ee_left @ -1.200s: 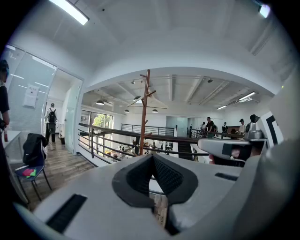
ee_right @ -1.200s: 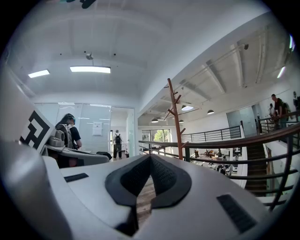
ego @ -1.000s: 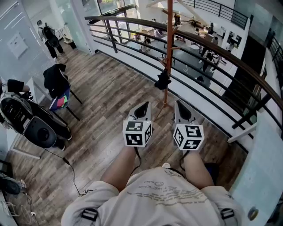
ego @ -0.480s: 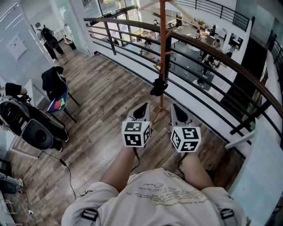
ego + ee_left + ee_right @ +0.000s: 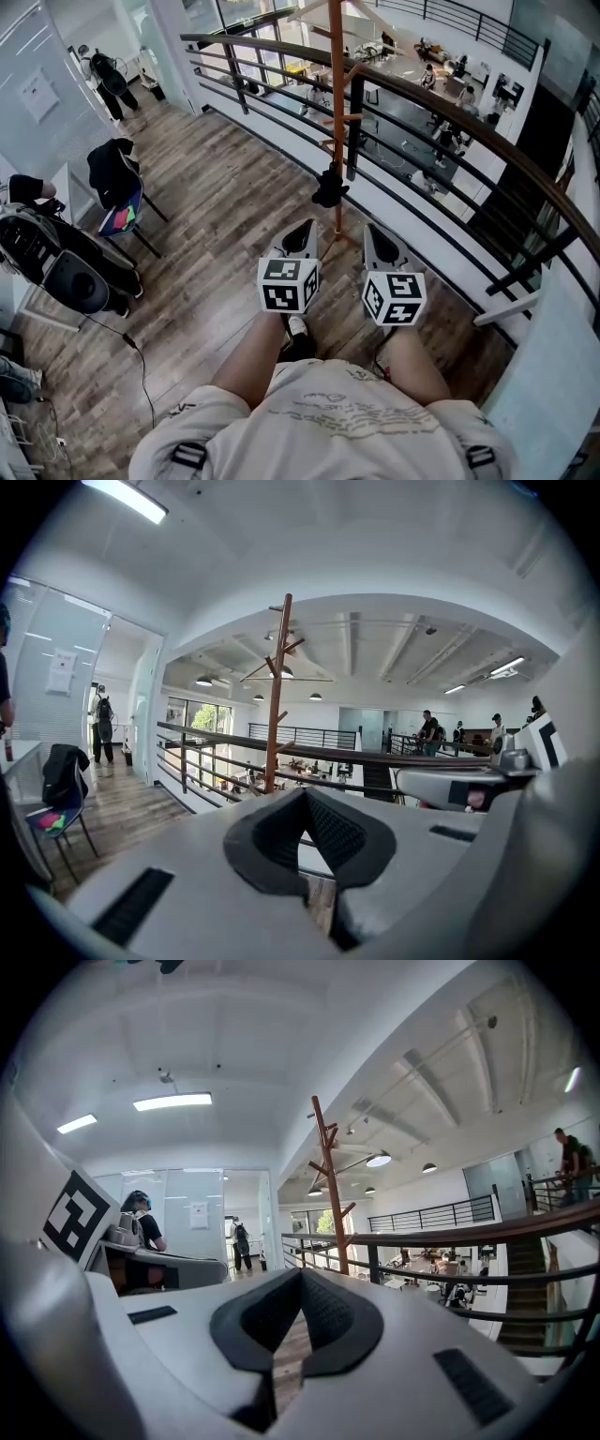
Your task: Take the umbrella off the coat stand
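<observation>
A brown wooden coat stand [image 5: 336,112] rises by the balcony railing, just ahead of both grippers. A small black folded umbrella [image 5: 329,187] hangs low on its pole. My left gripper [image 5: 304,227] is held just left of the pole's foot, my right gripper [image 5: 373,231] just right of it, both short of the umbrella. Each has its jaws together with nothing between them. The stand's pole [image 5: 276,696] shows over the left gripper [image 5: 305,791] in the left gripper view, and the pole [image 5: 329,1185] stands beyond the right gripper [image 5: 300,1273] in the right gripper view. Neither of those views shows the umbrella.
A dark curved railing [image 5: 441,103] runs behind the stand, with an open lower floor beyond. A chair with a black jacket [image 5: 116,176] and black bags with a speaker [image 5: 66,262] stand at the left. A cable [image 5: 141,361] trails over the wooden floor. A person [image 5: 105,75] stands far back left.
The stand and umbrella have come closer and shifted left in the head view as the person steps forward; a shoe now shows below the left gripper. Both grippers keep their pose.
</observation>
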Demonstrator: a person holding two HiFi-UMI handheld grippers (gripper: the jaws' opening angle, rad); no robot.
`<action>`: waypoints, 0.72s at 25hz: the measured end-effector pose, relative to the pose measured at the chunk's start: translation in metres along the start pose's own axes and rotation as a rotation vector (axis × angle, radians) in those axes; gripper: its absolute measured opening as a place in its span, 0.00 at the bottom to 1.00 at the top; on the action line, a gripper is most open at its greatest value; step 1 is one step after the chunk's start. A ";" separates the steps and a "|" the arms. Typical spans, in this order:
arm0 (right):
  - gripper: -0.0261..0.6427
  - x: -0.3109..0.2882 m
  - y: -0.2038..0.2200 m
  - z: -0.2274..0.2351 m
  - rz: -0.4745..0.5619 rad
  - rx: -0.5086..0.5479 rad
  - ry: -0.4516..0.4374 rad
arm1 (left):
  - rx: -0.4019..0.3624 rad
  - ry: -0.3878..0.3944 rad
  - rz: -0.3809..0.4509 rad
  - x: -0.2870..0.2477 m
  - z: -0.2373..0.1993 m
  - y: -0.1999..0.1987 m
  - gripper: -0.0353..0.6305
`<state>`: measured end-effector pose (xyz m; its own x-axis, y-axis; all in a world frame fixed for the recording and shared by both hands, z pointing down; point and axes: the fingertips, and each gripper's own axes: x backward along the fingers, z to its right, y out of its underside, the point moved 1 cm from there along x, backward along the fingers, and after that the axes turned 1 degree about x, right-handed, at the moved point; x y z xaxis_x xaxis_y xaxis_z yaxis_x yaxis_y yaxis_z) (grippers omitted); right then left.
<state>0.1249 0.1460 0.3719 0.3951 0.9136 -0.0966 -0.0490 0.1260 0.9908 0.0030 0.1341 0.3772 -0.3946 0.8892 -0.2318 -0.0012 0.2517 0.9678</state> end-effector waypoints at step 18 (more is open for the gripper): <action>0.04 -0.048 0.006 0.021 -0.015 0.018 -0.022 | 0.016 -0.018 -0.013 -0.051 -0.025 0.002 0.06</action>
<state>0.1250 0.0942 0.3845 0.4159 0.9028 -0.1093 -0.0266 0.1322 0.9909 0.0003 0.0799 0.3932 -0.3777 0.8925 -0.2465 0.0083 0.2694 0.9630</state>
